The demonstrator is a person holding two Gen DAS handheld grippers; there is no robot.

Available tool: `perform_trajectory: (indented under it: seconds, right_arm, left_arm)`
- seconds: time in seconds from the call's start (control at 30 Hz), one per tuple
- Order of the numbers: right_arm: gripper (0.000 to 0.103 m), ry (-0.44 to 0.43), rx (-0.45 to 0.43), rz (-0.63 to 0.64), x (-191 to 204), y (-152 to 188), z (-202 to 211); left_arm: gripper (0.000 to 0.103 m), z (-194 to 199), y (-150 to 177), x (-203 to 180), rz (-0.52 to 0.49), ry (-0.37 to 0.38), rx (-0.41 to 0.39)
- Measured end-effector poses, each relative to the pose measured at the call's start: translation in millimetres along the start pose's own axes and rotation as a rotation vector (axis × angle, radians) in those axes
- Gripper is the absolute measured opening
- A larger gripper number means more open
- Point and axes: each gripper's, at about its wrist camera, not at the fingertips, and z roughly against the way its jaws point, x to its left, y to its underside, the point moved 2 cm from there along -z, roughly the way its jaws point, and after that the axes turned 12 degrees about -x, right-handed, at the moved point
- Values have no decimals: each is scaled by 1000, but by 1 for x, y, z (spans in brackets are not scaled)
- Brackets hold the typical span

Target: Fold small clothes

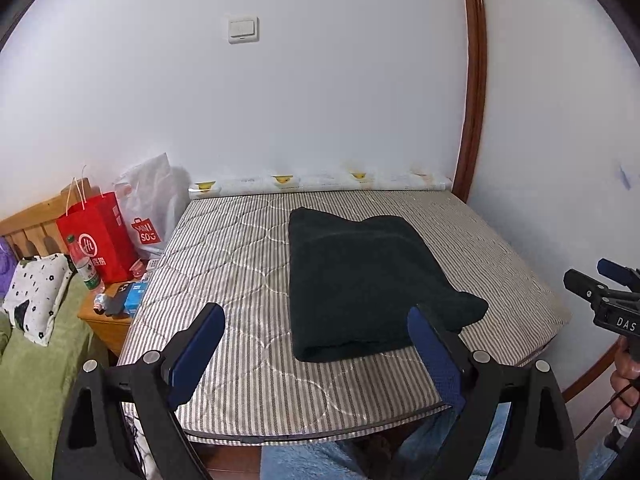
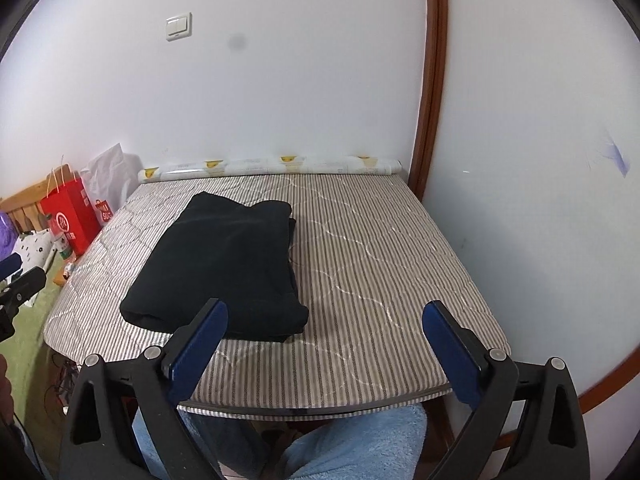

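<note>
Folded black garment [image 2: 224,264] on mattress [image 2: 380,248], beyond open hand-held gripper [image 2: 326,320].

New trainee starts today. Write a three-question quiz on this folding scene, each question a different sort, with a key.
1. True or false: the left hand-held gripper is clamped on the dark garment.
2. Multiple choice: the dark garment lies on A) the striped mattress, B) the green blanket, C) the wooden nightstand.
3. Fill in: the bag beside the white plastic bag is coloured ____.

Key:
1. False; both it and the right hand-held gripper are open and hold nothing.
2. A.
3. Red.
</note>
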Motion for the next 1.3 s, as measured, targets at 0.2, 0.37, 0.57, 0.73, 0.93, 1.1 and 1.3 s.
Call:
perform_trajectory:
  seconds: [0.2, 0.37, 0.57, 0.73, 0.93, 1.1, 1.3]
  right_arm:
    - [97, -1, 3, 3, 5, 2, 0]
    - [97, -1, -1, 2, 6, 2, 3]
    - [97, 2, -4, -9, 5, 3, 4]
    - [97, 4, -4, -10, 6, 4, 5]
    - [97, 8, -6, -12, 5, 4, 6]
    - [97, 12, -8, -18, 6, 4, 8]
    - [97, 10, -5, -20, 5, 5, 7]
  left_arm:
    - [93, 1, 2, 0, 7, 5, 2]
    - [93, 1, 3, 1, 9, 4, 1]
    - [93, 2, 3, 2, 11, 2, 3]
    - [93, 3, 4, 3, 15, 2, 7]
    - [93, 3, 4, 5, 20, 6, 6]
    - [93, 5, 4, 4, 18, 8, 3]
    - [93, 5, 4, 2, 15, 9, 0]
